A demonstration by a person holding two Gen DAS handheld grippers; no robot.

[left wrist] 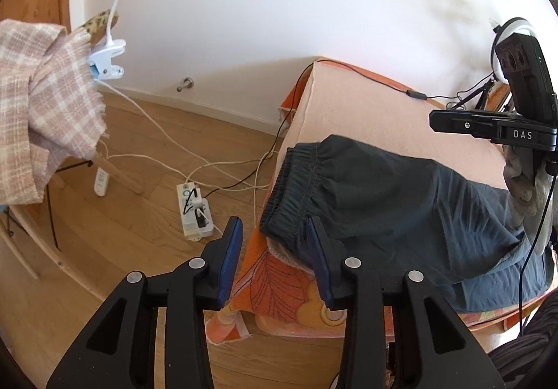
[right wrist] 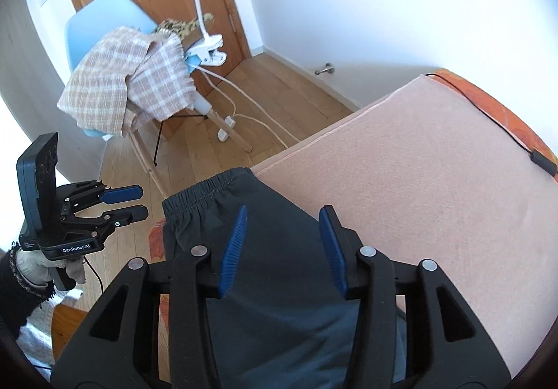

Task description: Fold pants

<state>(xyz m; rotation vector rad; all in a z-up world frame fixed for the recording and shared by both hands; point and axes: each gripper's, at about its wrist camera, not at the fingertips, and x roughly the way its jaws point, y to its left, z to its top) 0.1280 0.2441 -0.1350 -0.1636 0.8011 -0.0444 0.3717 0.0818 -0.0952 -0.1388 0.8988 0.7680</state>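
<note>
- The dark grey pants with a gathered elastic waistband [left wrist: 401,200] lie folded on the bench covered in peach-pink cloth [left wrist: 366,110]; the waistband sits at the bench's near corner, over an orange leaf-patterned cloth [left wrist: 279,287] that hangs down the side.
- The left gripper [left wrist: 275,232] hangs by that corner with its blue-padded fingers [left wrist: 232,260] apart and nothing between them; one finger is over the wooden floor, the other just beside the waistband edge; no pad presses the fabric.
- The right gripper [right wrist: 284,221] is above the pants [right wrist: 279,284], its blue fingers [right wrist: 237,242] spread, clear of the cloth and holding nothing.
- In the right wrist view the left gripper [right wrist: 137,202] shows at the left, held by a hand in a pale glove [right wrist: 31,267], its fingers parted.
- Well apart on the floor stands a light blue chair [right wrist: 94,19] draped with a beige checked towel [right wrist: 129,82]; a white clip lamp [right wrist: 209,50] is clamped to it; a white power strip [left wrist: 195,211] lies on the floor.
</note>
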